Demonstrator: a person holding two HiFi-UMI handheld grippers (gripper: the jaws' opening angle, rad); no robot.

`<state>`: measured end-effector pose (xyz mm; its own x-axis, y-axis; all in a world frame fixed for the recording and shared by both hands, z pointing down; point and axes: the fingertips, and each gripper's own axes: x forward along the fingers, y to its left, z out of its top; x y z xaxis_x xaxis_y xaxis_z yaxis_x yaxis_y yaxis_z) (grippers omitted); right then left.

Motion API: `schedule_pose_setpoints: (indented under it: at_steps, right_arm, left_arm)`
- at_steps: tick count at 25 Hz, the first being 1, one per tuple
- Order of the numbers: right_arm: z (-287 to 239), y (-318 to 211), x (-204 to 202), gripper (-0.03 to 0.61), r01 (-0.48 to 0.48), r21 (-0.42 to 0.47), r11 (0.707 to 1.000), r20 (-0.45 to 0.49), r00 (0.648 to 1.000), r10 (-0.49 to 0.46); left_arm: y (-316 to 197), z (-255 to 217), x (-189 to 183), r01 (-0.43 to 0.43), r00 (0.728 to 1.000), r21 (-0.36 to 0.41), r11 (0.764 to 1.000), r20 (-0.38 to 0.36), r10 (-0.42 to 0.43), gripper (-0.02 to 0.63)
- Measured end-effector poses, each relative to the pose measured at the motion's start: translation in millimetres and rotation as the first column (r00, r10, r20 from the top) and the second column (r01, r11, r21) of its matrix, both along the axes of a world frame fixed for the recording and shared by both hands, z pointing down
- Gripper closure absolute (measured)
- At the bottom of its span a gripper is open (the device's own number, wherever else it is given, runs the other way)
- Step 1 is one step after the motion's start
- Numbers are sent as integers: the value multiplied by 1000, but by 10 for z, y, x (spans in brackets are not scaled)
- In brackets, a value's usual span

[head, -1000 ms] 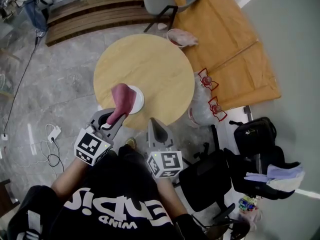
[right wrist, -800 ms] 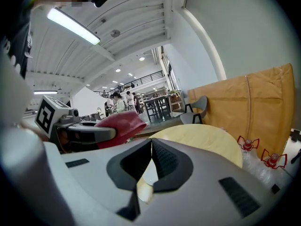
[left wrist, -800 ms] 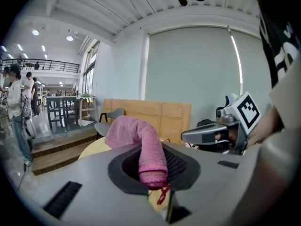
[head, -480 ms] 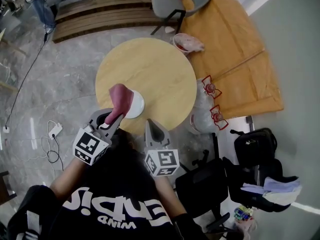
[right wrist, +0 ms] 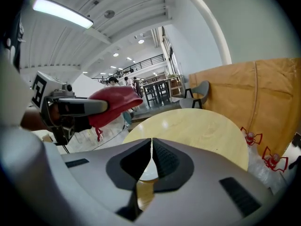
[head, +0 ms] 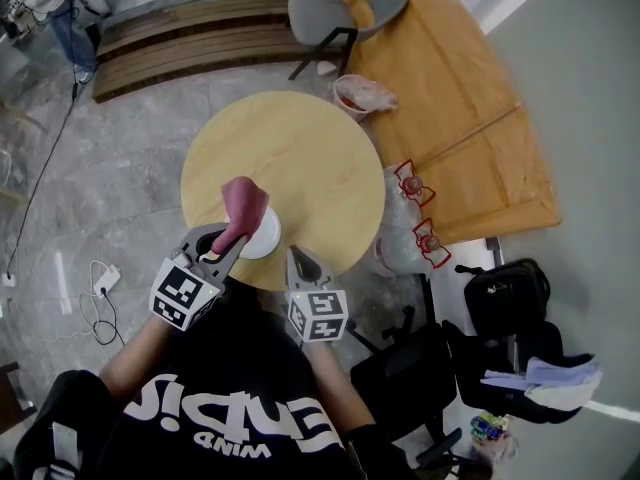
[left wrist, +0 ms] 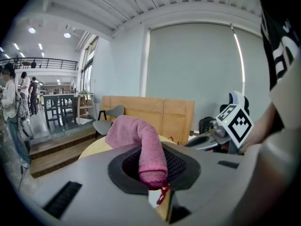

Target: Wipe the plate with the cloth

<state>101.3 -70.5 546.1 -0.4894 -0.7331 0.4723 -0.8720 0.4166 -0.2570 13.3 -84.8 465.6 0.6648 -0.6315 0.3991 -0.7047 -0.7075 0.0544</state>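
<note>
Between the jaws of the left gripper (left wrist: 154,185): one pink cloth (left wrist: 141,142), knitted with a nubbly weave, rolled into a thick tube. The jaws are clamped on its lower end. The free end rises ahead of the gripper and bends over to the gripper's left. One short red thread hangs from the pinched end.

Right gripper (right wrist: 151,141): jaws closed, dark ribbed pads meeting at the tips, nothing between them. It sits just to the right of the left gripper. Both point across the bench and they do not touch each other.

Count on the bench (head: 310,158): one plate (head: 266,238), nothing else.
- Bench: round, pale yellow wood, smooth, slight sheen.
- Plate: white, round, smooth, at the bench edge nearest the grippers. It lies just ahead of and below the left gripper's tips, and ahead-left of the right gripper's tips.

Head view: the cloth overlaps the plate's left rim. Cannot tell whether the cloth touches the plate.

Off to the right of the right gripper, on the floor beside the bench: two clear plastic bags (head: 400,203), crumpled, each with a red tie.

Far ahead of both grippers: one grey chair (head: 320,13) with dark legs, and one bin (head: 360,96) lined with pinkish plastic.

Marker cubes (head: 185,294): two, one at the rear of each gripper, with black-and-white squares.
</note>
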Motion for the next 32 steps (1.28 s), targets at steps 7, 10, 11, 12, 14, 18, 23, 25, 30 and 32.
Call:
schedule_pose_setpoints:
  at_steps: [7,10,11,12,14,18,23,25,30,32]
  right_arm:
    - [491,-201,-131,554,20,-116,993,-32,999,-23]
    - [750,-250,-149,554,19,-183,983,-45,999,-28]
    - [832,-264,-152,551,18,-207,978,-47,998,-28]
    - [908,-278,-157,542,16,-229,973,-51,998,-29]
    - [1043,-304,-174,484,14,-270,963,-58,998,-31]
    - [1321,-330,-225,460,12,-344,939,-73,997,-40]
    - [1553,-358,-234,459,-2,-410,912,-72,997,-31]
    - [1610,-359,-226,459,0,-428,904,-75,997,-35]
    - [1666,-375,-286,459,18,-443,896,-61,997,-50]
    - [1684,-385,-299,459,17,-446,895,-67,996,-52]
  left_arm:
    - [-196,315,-46,-52,998,-56,997,32,54,563]
    - [-257,410,-36,-73,996,-86,994,43,77,563]
    - [-281,427,-35,-76,996,-95,993,47,80,563]
    - [-299,462,-42,-78,995,-106,991,55,84,563]
    - [-334,559,-62,-87,994,-117,989,63,95,563]
    - [-379,746,-116,-105,991,-153,983,71,117,563]
    - [-482,867,-146,-112,990,-172,979,70,126,563]
    - [-501,916,-148,-115,988,-194,974,76,132,563]
    - [-579,992,-149,-120,987,-217,969,81,140,563]
    - [-597,1083,-143,-130,984,-220,967,90,153,563]
